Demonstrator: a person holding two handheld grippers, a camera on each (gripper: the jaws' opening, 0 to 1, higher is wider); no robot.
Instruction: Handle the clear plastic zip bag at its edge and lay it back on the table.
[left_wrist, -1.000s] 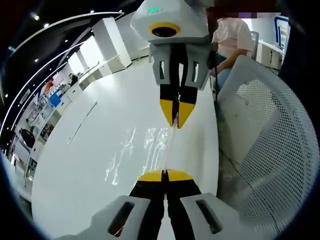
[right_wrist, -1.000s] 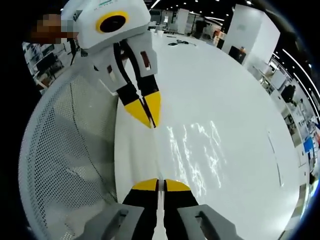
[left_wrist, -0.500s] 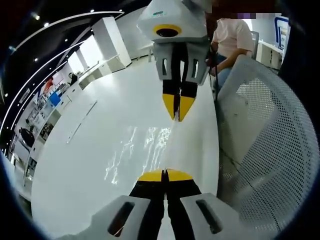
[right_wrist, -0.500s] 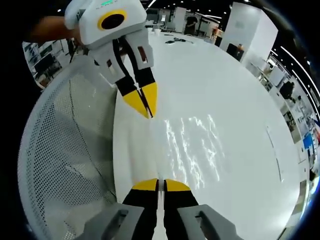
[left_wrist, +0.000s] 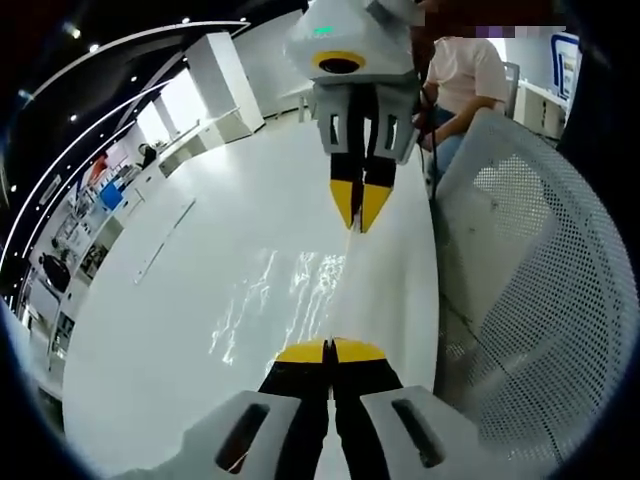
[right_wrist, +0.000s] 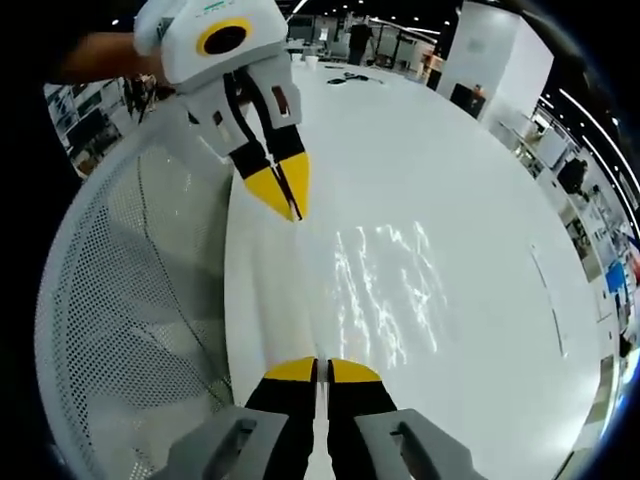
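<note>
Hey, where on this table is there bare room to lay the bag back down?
The white table is bare beyond the clear plastic zip bag, out to its far rim, apart from small items at the far end. It is crowded along the near edge: the left gripper and right gripper pinch the bag there, beside the mesh chair.

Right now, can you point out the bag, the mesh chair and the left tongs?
bag (left_wrist: 300, 300), left gripper view, on its glinting clear middle.
chair (left_wrist: 540, 290), left gripper view, on the white mesh back.
left tongs (left_wrist: 330, 350), left gripper view, between its yellow tips, shut on the bag's edge.
</note>
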